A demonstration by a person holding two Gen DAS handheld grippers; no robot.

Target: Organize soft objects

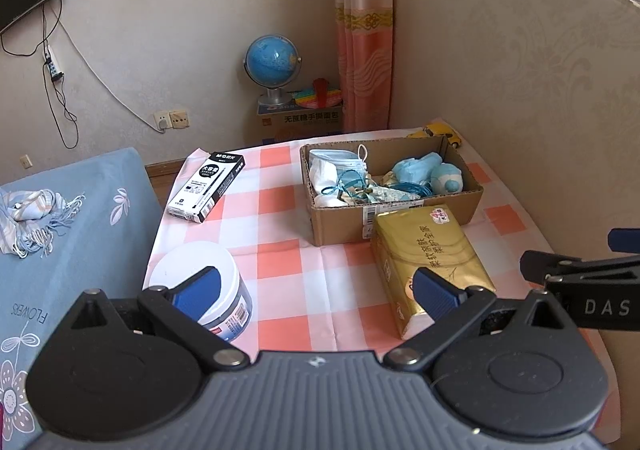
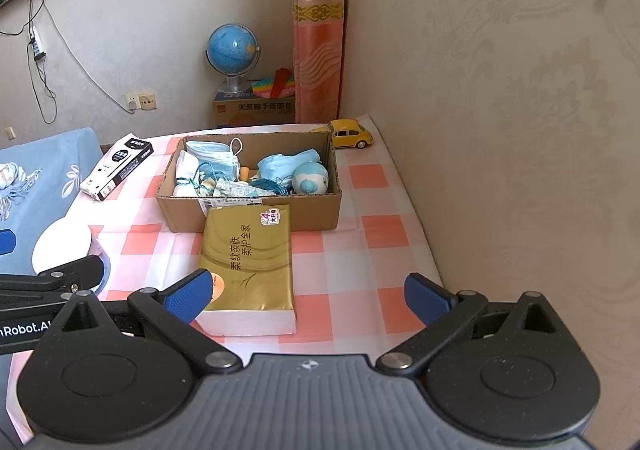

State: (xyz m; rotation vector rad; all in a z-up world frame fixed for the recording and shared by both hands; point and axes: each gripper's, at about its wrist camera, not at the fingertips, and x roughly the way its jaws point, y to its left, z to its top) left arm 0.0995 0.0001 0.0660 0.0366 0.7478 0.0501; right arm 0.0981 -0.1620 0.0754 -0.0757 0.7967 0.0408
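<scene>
Both grippers hang above the near edge of the checked tablecloth (image 2: pixel 360 250), and each holds nothing. The left gripper (image 1: pixel 316 292) has its fingers spread wide, and the right gripper (image 2: pixel 308 296) too. The gold tissue pack (image 2: pixel 248 266) lies flat on the cloth, its far end touching the cardboard box (image 2: pixel 248 216). Inside the box are face masks (image 2: pixel 216 158) and a blue plush toy (image 2: pixel 312 178). A white jar (image 1: pixel 208 282) stands near the left fingers.

Tablecloth (image 2: pixel 360 250) pink/white checks; tissue pack (image 2: pixel 248 262) gold; box (image 2: pixel 256 216) brown; toy car (image 2: pixel 350 133) yellow.
</scene>
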